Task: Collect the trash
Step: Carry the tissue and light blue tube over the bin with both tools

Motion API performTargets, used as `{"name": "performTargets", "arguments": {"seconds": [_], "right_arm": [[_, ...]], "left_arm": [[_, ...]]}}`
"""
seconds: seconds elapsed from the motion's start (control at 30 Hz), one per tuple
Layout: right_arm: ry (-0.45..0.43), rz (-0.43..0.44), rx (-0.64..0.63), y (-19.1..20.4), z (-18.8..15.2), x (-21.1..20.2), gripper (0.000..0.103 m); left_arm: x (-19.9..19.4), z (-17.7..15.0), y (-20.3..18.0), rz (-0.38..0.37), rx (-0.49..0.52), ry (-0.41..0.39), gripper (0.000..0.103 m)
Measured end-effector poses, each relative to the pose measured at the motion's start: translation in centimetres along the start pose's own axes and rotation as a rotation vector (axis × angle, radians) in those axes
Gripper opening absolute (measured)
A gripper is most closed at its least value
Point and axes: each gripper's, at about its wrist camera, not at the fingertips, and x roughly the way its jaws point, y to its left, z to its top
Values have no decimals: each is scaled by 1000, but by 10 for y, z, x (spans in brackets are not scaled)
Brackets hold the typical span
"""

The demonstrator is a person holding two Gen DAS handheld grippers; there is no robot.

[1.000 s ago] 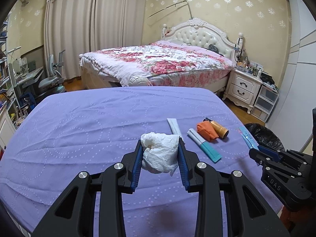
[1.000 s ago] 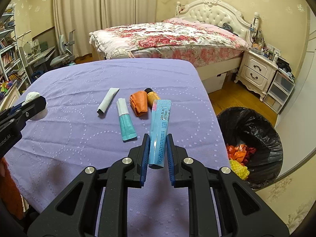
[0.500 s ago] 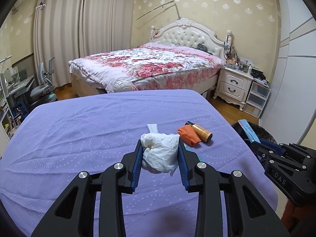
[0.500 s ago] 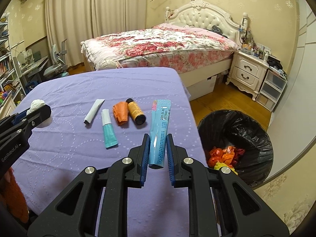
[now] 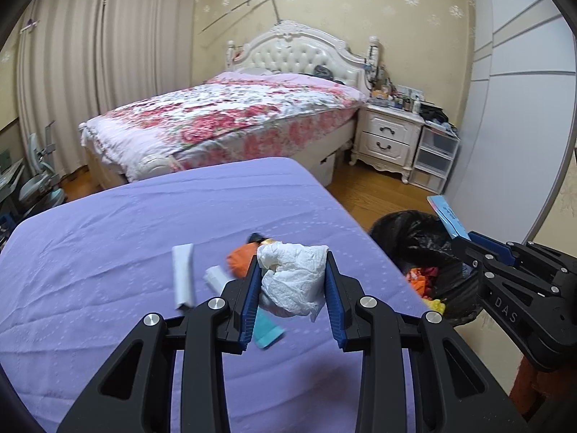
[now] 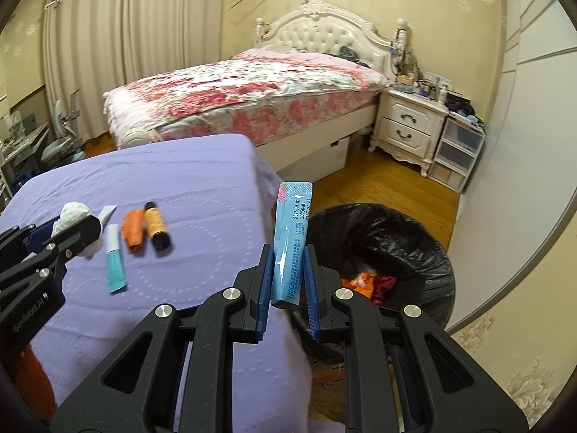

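The purple-clothed tabletop ends in a rounded right edge, and just past that edge, on the wooden floor, stands a bin lined with a black bag, its mouth open and crumpled orange and red scraps lying at the bottom. Bare floor runs from the bin toward the nightstand and the flowered bed.

The right tongs reach forward past the tabletop edge near the bin's rim, level and pointing ahead, their blue ribbed pads pinching the lower end of a flat, glossy light-blue sachet that stands upright with printed dates near its top. The left tongs hover above the cloth, pinching a crumpled white tissue, soft and creased, which bulges between the pads.

On the cloth, whose surface shows stitched dotted rings, lie a flat white tube, a teal-and-white tube, a wrinkled orange wrapper and a small cylindrical amber bottle with a dark cap, the last two touching side by side. All four sit well in from the right edge, between the two tongs.
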Motion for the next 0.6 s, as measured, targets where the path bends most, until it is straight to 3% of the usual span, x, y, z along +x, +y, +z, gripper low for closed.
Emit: {"name": "performTargets", "arguments": {"seconds": [0.23, 0.6], "right_arm": [[-2, -72, 66, -40, 7, 16, 17], [28, -136, 162, -89, 4, 46, 17]], "left_arm": [[36, 18, -43, -68, 56, 10, 34], [81, 34, -89, -110, 101, 53, 34]]}}
